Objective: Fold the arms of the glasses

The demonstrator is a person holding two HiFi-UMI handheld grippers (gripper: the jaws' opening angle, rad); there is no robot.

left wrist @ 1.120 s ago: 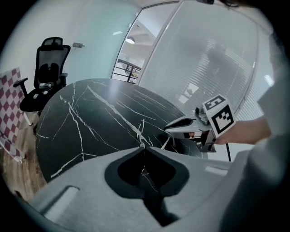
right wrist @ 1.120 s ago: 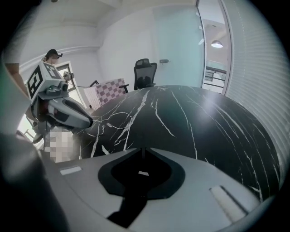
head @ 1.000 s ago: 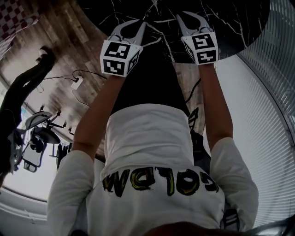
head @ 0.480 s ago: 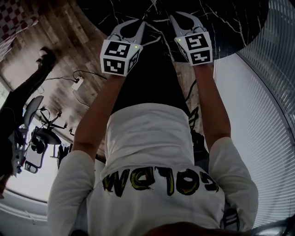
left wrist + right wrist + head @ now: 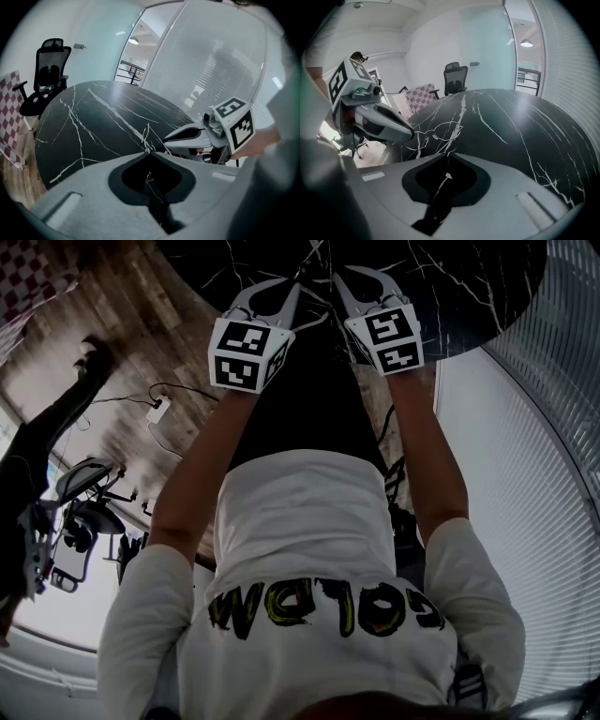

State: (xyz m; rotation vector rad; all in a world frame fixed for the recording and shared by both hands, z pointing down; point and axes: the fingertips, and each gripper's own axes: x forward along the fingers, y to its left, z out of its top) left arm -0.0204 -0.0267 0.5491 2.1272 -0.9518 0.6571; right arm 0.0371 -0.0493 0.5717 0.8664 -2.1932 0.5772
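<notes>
Thin wire-framed glasses [image 5: 440, 129] lie on the black marble table [image 5: 511, 122], just beyond both grippers' tips. My left gripper [image 5: 147, 151] has its jaws together, and a thin wire of the glasses [image 5: 146, 136] rises from between the tips. In the right gripper view the left gripper [image 5: 411, 136] touches the near end of the frame. My right gripper [image 5: 449, 152] is shut with nothing between its jaws, a little short of the glasses. In the head view the left gripper [image 5: 298, 287] and right gripper [image 5: 337, 279] point close together over the table [image 5: 450, 287].
A black office chair [image 5: 47, 70] and a checkered board [image 5: 11, 112] stand beyond the table's far side. A slatted glass wall [image 5: 553, 427] curves along the right. A cable and power strip [image 5: 155, 409] lie on the wood floor, where a person in dark clothes [image 5: 47, 427] stands.
My right gripper has moved left, closer to the left gripper's tips. The left gripper has stayed where it was.
</notes>
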